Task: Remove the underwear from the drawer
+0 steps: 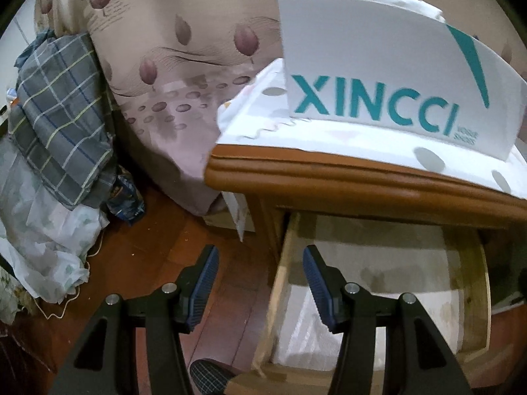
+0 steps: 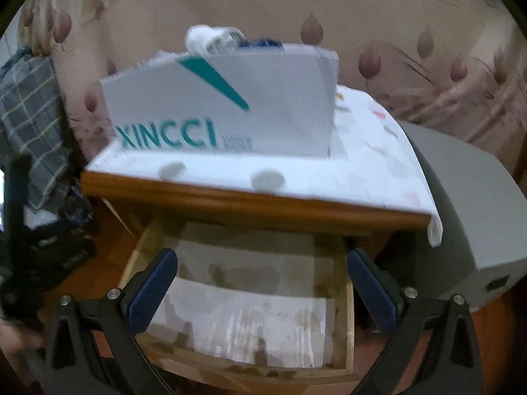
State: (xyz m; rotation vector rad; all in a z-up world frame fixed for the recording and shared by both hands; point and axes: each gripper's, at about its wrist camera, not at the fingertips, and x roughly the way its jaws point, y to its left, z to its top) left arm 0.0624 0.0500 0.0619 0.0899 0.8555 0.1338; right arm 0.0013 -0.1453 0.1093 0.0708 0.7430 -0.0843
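Looking along the left gripper, its blue-padded fingers stood apart with nothing between them, one over the reddish wooden floor, the other over the pulled-out pale wooden drawer. What showed of the drawer bottom was a whitish stained liner; no underwear could be made out, and the near end was hidden behind the gripper. Above, the brown wooden table carried a white dotted cloth and a white box printed XINCCI, cut off at right.

From the right wrist, blurred by motion, the right gripper hung spread wide and empty over the same drawer. Only the liner was visible inside. A dark shape, the left gripper, sat at the left edge, hard to read.
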